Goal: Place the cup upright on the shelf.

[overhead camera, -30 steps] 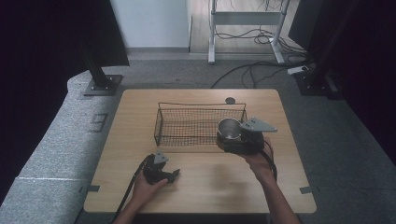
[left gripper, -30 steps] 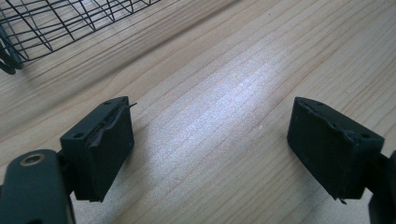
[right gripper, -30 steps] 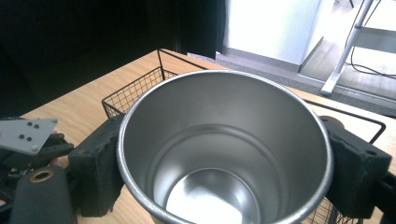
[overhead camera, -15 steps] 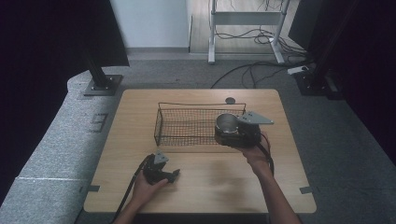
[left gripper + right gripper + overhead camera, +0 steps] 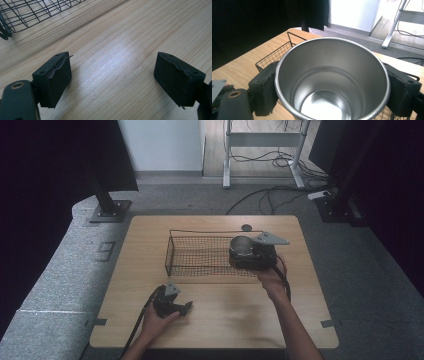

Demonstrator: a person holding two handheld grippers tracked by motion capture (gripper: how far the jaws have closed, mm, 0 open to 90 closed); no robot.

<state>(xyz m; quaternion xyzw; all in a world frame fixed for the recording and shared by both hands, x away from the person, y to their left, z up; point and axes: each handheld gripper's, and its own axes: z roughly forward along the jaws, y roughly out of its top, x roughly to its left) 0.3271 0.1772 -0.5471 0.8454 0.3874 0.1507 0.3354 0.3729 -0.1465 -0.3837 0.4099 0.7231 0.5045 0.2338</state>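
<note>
right gripper [image 5: 246,251] of mine clamps the steel cup [image 5: 242,243] upright over the wire basket's [image 5: 200,256] right end. left gripper [image 5: 183,309], jaws wide and empty, rests on the table [image 5: 225,315] well apart, nothing between.

A: In the right gripper view the steel cup [image 5: 332,80] hides most of the wire basket [image 5: 274,56]; its base runs off at six o'clock.

B: In the high view, the small dark disc [image 5: 246,227] at the basket's twelve o'clock is too small to identify.

Light wooden table [image 5: 225,320], black wire basket [image 5: 200,255], small dark disc [image 5: 246,227] behind
</note>
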